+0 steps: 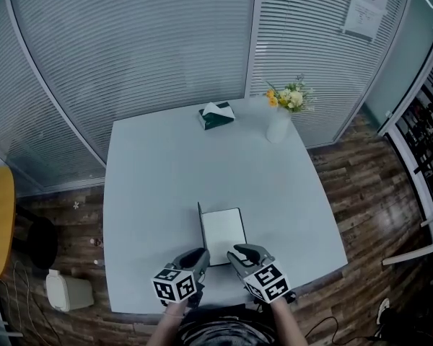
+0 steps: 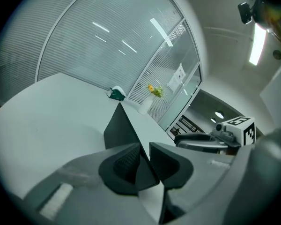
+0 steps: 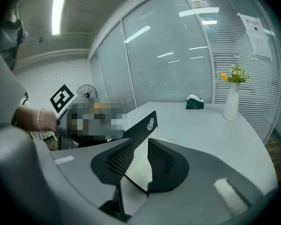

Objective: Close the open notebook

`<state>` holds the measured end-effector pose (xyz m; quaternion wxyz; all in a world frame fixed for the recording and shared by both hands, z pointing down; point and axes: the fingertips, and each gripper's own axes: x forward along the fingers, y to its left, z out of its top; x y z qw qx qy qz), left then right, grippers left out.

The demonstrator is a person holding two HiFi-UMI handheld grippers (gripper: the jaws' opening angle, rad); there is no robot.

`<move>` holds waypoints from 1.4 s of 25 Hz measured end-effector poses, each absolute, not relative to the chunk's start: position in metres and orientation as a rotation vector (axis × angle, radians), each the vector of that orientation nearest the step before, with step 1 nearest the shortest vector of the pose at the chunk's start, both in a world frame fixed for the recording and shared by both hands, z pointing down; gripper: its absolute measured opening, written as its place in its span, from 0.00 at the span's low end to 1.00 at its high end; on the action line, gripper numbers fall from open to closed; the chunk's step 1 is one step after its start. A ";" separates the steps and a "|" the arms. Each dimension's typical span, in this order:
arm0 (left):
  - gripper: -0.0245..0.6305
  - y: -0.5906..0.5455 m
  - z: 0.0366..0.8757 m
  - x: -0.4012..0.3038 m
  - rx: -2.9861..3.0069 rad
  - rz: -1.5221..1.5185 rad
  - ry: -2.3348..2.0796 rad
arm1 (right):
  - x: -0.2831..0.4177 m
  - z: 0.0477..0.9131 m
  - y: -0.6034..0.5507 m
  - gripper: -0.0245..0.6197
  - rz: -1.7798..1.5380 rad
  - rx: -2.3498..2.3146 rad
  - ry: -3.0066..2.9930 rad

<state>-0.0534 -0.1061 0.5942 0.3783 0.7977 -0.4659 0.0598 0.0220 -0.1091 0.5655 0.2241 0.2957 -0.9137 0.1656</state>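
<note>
Right now the notebook [image 1: 224, 235] is lying open at the 6 o'clock edge of the table [image 1: 166, 171], its white page facing up and its black cover [image 2: 119, 130] standing nearly upright along the page's 9 o'clock side. The left gripper [image 1: 199, 256] is reaching in at the notebook's 7 o'clock corner. Its jaws are standing only narrowly apart, with the near edge of the black cover between them and a thin sliver of light showing beside the cover, so they are not clamping it. The right gripper [image 1: 238, 253] is hovering at the notebook's 5 o'clock corner, its jaws standing moderately apart and holding nothing, with the white page showing between them. At the table's 12 o'clock a green tissue box [image 1: 216, 115] is sitting with a white tissue poking out of its top. At 1 o'clock a white vase [image 1: 278, 127] is holding yellow and white flowers [image 1: 289, 98]. On the floor off the table's 8 o'clock corner a pale bin [image 1: 68, 291] is standing; whether anything is in it I cannot tell.
</note>
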 end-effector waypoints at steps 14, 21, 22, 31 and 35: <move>0.16 -0.126 0.613 0.023 2.086 0.179 -1.029 | 0.053 0.560 -0.116 0.18 0.529 0.868 -2.539; 0.16 -0.124 0.614 0.035 2.083 0.150 -1.012 | 0.061 0.563 -0.115 0.18 0.550 0.884 -2.535; 0.16 -0.123 0.613 0.034 2.086 0.154 -1.018 | 0.061 0.564 -0.115 0.18 0.549 0.887 -2.537; 0.15 -0.111 0.602 0.015 2.137 0.153 -1.103 | 0.040 0.563 -0.108 0.08 0.493 0.846 -2.584; 0.08 -0.105 0.583 0.001 2.166 0.091 -1.188 | 0.022 0.542 -0.103 0.04 0.375 0.844 -2.668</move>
